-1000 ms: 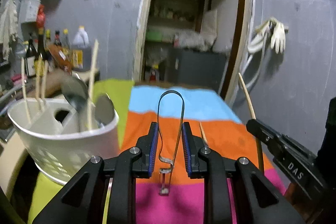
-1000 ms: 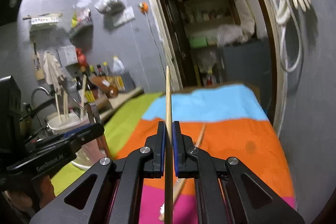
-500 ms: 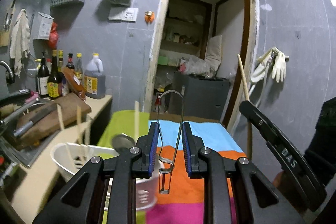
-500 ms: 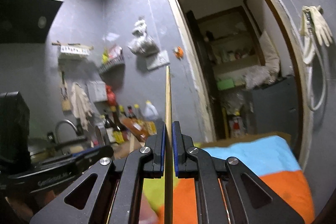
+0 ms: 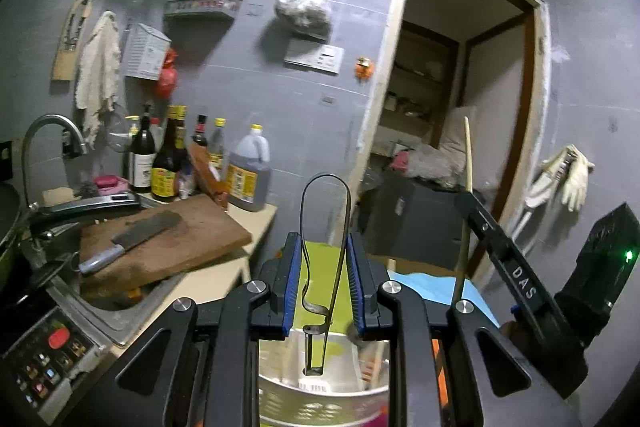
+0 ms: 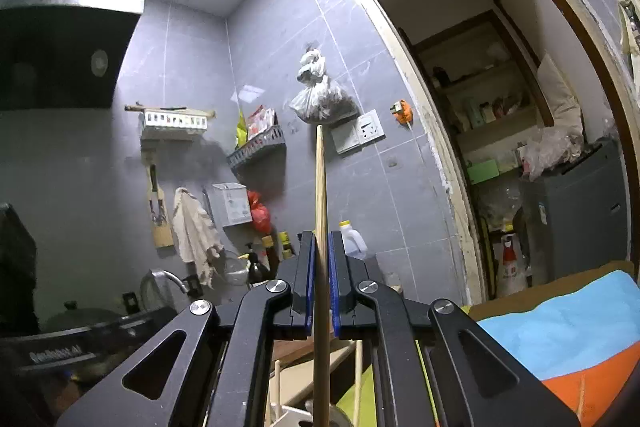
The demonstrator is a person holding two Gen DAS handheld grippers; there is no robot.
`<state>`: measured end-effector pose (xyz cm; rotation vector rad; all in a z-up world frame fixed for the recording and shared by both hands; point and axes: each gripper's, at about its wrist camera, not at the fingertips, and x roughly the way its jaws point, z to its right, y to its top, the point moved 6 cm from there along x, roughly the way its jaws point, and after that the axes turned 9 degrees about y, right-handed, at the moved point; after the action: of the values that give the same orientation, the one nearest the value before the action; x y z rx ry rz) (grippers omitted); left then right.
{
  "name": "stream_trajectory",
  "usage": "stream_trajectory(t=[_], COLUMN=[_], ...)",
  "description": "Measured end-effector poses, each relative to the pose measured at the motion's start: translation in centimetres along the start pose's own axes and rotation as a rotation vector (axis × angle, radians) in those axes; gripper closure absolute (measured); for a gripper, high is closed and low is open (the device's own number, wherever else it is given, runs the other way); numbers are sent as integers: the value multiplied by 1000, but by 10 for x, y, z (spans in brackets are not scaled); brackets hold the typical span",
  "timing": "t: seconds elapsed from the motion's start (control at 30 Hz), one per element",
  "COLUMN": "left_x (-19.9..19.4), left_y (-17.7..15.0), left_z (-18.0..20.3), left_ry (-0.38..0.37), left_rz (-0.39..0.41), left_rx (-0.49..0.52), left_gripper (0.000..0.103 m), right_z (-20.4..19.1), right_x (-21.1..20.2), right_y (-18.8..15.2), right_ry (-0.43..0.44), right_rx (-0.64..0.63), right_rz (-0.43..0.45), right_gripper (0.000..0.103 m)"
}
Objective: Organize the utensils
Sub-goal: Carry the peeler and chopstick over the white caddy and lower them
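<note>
My left gripper [image 5: 323, 247] is shut on a thin metal loop-shaped utensil [image 5: 345, 215] that stands upright between the blue pads, directly above the white perforated utensil holder [image 5: 320, 393]. My right gripper [image 6: 319, 247] is shut on a wooden chopstick [image 6: 319, 187] held upright; the right gripper and that chopstick [image 5: 468, 167] also show at the right of the left wrist view. More chopsticks [image 6: 357, 379] and a spoon [image 6: 320, 413] stand in the holder below the right gripper.
A sink with a tap [image 5: 44, 139], a wooden board with a cleaver [image 5: 132, 239], and several sauce bottles [image 5: 168, 159] sit on the counter at left. A striped green, blue and orange cloth [image 6: 568, 331] covers the table. An open doorway [image 5: 452, 147] lies behind.
Both grippers have risen and tilted upward, so the table has dropped out of view. The holder now lies under the left gripper instead of to its left. Both still hold their utensils.
</note>
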<state>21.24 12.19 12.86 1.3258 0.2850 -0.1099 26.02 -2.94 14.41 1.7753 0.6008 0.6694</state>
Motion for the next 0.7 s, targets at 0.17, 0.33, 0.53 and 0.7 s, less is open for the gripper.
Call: stream_trajectory(t=[0.17, 0.33, 0.53, 0.7], left_x=[17, 37, 45, 51], left_y=[-7, -25, -38, -47], left_z=[-19, -29, -26, -18], left_ry=[54, 65, 55, 47], left_rz=[-16, -55, -87, -123], left_rx=[-1, -22, -18, 21], left_gripper=[84, 84, 84, 84], right_z=[4, 14, 21, 23], right_x=[17, 20, 20, 20], right_y=[-20, -33, -40, -51], right_ry=[-51, -116, -153, -165], right_rx=[-14, -13, -30, -45], right_rz=[-9, -15, -20, -53], right_gripper=[98, 98, 98, 98])
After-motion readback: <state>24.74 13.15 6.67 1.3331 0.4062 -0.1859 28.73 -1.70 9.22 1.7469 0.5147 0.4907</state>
